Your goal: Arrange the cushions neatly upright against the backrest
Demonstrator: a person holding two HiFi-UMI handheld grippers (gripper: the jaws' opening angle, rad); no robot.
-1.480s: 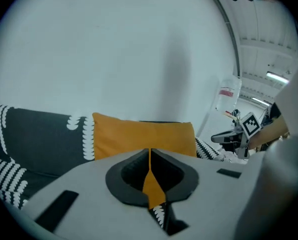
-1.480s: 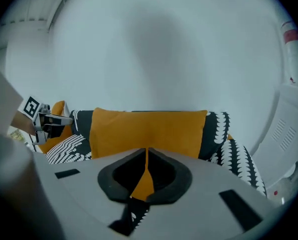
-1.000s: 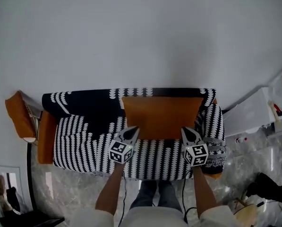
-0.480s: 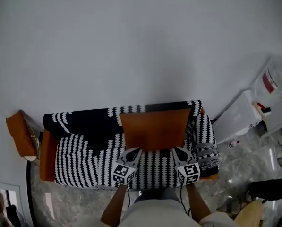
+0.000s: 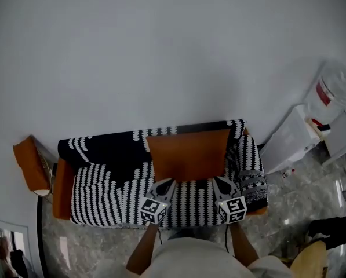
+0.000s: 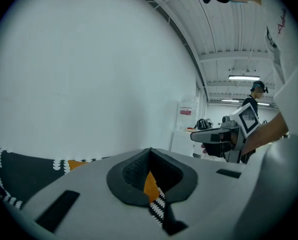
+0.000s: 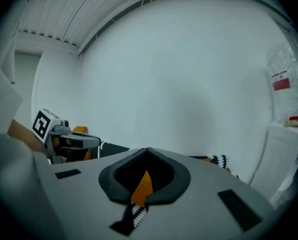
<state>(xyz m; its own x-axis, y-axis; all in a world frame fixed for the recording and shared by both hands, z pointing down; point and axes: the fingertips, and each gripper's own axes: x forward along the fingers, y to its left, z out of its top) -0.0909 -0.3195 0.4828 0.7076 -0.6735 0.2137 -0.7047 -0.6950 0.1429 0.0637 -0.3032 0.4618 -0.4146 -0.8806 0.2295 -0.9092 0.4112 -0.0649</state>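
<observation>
The orange cushion [image 5: 187,155] stands on the seat of the black-and-white patterned sofa [image 5: 103,187], right of the sofa's middle. Its far edge leans on the backrest [image 5: 103,148] and its broad face is turned toward the person.

The left gripper [image 5: 164,184] meets the cushion's near-left corner and the right gripper [image 5: 219,182] meets its near-right corner. Both reach away from the person, side by side and well apart.

In the left gripper view the jaws are pressed together, with a thin sliver of the orange cushion [image 6: 150,184] pinched between them and the patterned cover showing just below. The right gripper view shows the same: jaws closed, with a strip of the orange fabric [image 7: 143,185] clamped in the narrow slot.

A second orange cushion [image 5: 31,164] lies off the sofa's far-left end, beyond the orange armrest [image 5: 61,184] and apart from both grippers. A white cabinet [image 5: 294,135] stands right of the sofa against the pale wall [image 5: 161,51].
</observation>
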